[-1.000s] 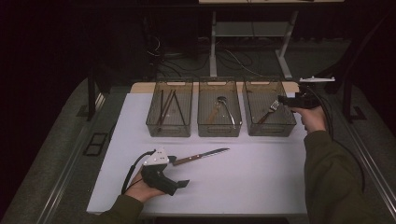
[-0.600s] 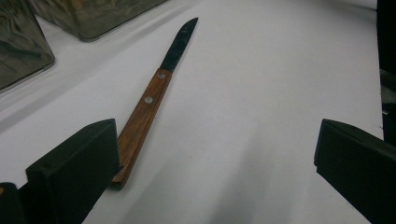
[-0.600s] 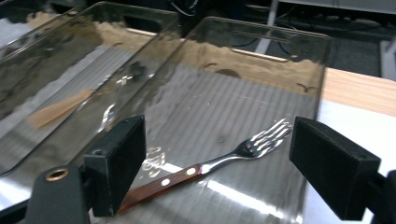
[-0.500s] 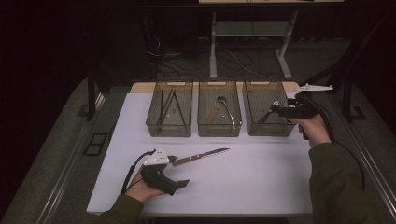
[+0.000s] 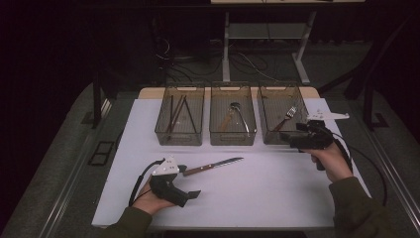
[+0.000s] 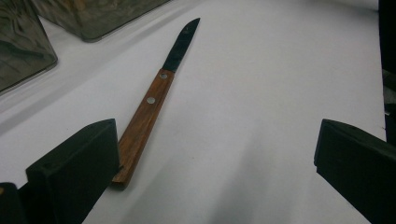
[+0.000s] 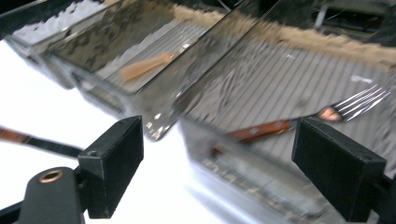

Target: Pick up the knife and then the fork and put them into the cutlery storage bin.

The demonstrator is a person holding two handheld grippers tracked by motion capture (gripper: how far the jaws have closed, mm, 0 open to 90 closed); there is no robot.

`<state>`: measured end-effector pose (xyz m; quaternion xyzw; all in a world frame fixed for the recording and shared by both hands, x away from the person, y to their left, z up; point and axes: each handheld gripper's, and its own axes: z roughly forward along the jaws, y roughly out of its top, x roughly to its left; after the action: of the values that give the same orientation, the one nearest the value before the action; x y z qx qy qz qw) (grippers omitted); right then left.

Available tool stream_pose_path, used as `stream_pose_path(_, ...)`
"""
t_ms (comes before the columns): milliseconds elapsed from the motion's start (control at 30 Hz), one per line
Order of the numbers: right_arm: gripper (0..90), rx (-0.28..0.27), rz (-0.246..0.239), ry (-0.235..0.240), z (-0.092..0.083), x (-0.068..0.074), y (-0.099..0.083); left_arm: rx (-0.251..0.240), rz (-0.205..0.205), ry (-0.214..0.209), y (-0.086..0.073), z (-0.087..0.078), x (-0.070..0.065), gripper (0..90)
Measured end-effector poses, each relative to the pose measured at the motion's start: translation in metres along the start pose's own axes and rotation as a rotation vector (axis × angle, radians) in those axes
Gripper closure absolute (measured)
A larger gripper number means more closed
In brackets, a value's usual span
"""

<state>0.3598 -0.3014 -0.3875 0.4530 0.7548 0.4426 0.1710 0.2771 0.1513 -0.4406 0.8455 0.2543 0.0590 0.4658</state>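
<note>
- Two grippers, jaws wide open, holding nothing: left gripper (image 5: pixel 194 194) low on the white counter (image 5: pixel 277 198), right gripper (image 5: pixel 285 139) by the right bin (image 5: pixel 284 138).
- One knife (image 5: pixel 213 166) flat on the counter, wooden handle just beside the left jaw.
- Could slip or spin away if pinched on the handle's very end.
- Three bins: sticks (image 5: pixel 177 113), one spoon (image 5: pixel 239 114), one fork (image 5: pixel 286 118).

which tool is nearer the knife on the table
Left. The left tool sits open right by the knife handle; the right tool is off by the fork's bin.
</note>
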Motion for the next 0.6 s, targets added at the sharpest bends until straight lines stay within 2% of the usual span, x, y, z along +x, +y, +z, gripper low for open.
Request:
stream_pose_path(233, 16.6, 0.000, -0.032, 0.019, 0.000, 0.024, -0.030, 0.004, 0.005, 0.011, 0.002, 0.000, 0.001, 0.0)
stream_pose_path(500, 16.5, 0.002, -0.049, 0.047, -0.007, 0.040, -0.059, 0.007, 0.010, 0.012, 0.003, 0.000, 0.001, 0.0)
stream_pose_path(567, 16.5, 0.005, -0.041, 0.056, -0.010, 0.044, -0.066, 0.015, 0.010, 0.016, 0.005, 0.000, 0.001, 0.0)
stream_pose_path(600, 16.6, 0.008, -0.042, 0.060, -0.012, 0.045, -0.069, 0.022, 0.021, 0.016, 0.006, -0.001, 0.002, 0.0)
